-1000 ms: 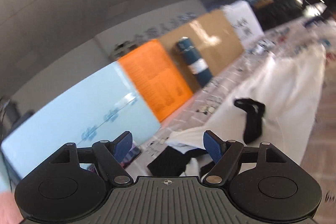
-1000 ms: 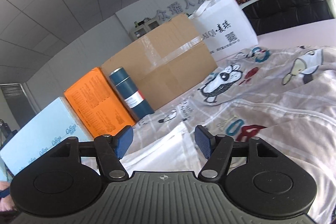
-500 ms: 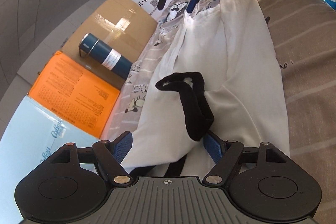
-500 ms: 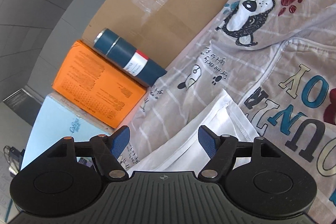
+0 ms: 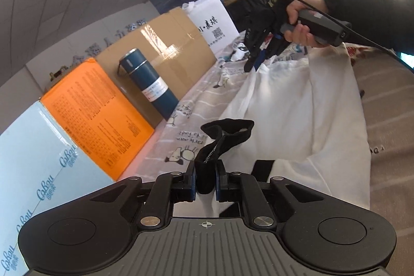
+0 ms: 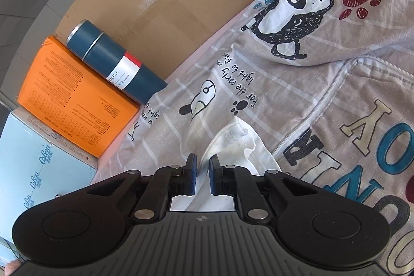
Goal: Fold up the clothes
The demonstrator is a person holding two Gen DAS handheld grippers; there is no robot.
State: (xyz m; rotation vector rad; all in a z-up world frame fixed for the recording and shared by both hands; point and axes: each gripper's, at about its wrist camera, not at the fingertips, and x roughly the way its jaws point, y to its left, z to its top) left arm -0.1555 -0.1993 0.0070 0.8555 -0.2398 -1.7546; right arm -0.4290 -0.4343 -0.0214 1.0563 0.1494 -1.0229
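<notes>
My left gripper (image 5: 205, 181) pinching black cuff (image 5: 225, 133) of white garment (image 5: 297, 115), frame centre; my right gripper (image 6: 202, 175) clamped on crumpled white hem (image 6: 233, 144).

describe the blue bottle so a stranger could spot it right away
Find the big brown cardboard box behind the printed cloth. Leaning against its front, beside the orange box, is the blue bottle: the only cylinder there, dark blue with a white and red label.

My own left claw (image 5: 205, 181) hid the black garment's (image 5: 225, 133) lower end. The white shirt's (image 6: 233, 144) near part ran under my right claw (image 6: 202, 177), and the pale blue box (image 5: 31, 172) was cut off at the frame's left edge.
</notes>
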